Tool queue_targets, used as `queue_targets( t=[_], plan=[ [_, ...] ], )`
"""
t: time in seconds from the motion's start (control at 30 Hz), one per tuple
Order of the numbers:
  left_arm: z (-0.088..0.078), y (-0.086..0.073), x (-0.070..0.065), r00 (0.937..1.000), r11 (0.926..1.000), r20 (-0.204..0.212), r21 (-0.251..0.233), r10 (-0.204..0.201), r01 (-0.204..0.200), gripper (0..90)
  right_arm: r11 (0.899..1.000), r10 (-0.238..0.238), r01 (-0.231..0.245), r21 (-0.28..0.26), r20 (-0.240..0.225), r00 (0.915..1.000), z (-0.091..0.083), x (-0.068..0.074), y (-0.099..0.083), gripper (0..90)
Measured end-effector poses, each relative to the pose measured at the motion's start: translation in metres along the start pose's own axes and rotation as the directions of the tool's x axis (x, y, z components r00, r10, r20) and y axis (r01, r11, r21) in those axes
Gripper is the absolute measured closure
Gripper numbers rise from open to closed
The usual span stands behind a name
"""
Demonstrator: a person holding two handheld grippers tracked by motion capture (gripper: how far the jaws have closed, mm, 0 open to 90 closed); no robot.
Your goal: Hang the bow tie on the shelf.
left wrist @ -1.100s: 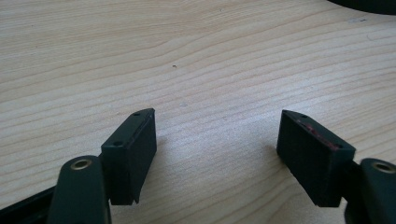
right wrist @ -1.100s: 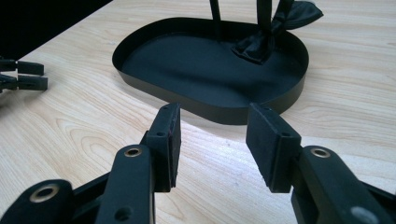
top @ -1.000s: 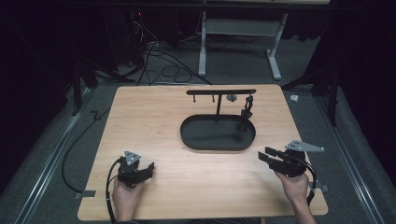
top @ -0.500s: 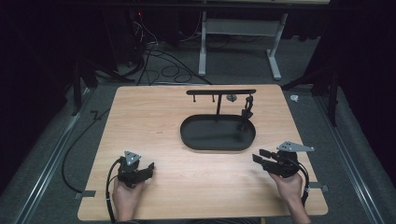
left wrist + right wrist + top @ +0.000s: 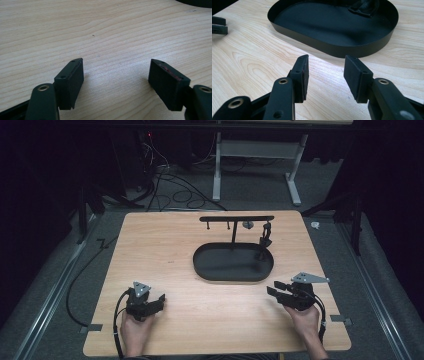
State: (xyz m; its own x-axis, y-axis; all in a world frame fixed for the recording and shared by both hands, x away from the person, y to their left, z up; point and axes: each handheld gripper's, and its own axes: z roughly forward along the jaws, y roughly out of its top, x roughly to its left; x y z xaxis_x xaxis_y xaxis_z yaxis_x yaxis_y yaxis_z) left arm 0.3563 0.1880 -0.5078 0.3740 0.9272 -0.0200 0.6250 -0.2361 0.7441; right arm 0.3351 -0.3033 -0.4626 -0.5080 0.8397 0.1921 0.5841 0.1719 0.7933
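Tray [image 5: 220, 270]: a black oval one with a low wall lies on the wooden table [image 5: 165, 245], a little right of the middle and toward the far side. From it rises a thin black stand [image 5: 233, 231] with a crossbar on top; a small dark item [image 5: 265, 237] hangs or leans at the right end of the tray, too small to make out.

Right gripper [image 5: 276, 289] is low over the table at the near right, just beside the near right rim of the tray and not touching it. In the right gripper view its jaws stand well apart, with only bare wood between them, and they point at the tray's near wall [image 5: 329, 48].

Left gripper [image 5: 156, 301] is at the near left, well apart from the tray. In the left gripper view its jaws are spread wide over bare wood and hold nothing; the tray's edge [image 5: 197, 2] shows at the far right corner. A hand [image 5: 134, 332] holds it from the near edge.
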Motion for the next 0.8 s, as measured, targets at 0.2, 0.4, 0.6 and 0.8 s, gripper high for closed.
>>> queue_targets(
  t=[0.2, 0.4, 0.6, 0.8],
  plan=[
    [0.0, 0.0, 0.0, 1.0, 1.0, -0.001, 0.0, 0.0, 0.0, 28.9, 1.0, 0.006, -0.007, 0.016, 0.007, 1.0, 0.006, 0.0, -0.003, 56.8],
    [0.0, 0.0, 0.0, 1.0, 1.0, -0.001, 0.0, 0.002, -0.002, 28.6, 1.0, 0.002, -0.003, 0.027, 0.023, 0.9997, 0.012, 0.0, -0.005, 56.8],
    [0.0, 0.0, 0.0, 1.0, 1.0, -0.001, 0.001, 0.002, -0.002, 28.6, 0.999, 0.001, -0.002, 0.044, 0.035, 0.9994, 0.021, 0.0, -0.009, 56.7],
    [0.0, 0.0, 0.0, 1.0, 1.0, -0.002, 0.0, 0.002, -0.002, 28.6, 0.999, 0.004, -0.007, 0.053, 0.048, 0.9988, 0.028, 0.0, -0.011, 56.8]
  ],
)
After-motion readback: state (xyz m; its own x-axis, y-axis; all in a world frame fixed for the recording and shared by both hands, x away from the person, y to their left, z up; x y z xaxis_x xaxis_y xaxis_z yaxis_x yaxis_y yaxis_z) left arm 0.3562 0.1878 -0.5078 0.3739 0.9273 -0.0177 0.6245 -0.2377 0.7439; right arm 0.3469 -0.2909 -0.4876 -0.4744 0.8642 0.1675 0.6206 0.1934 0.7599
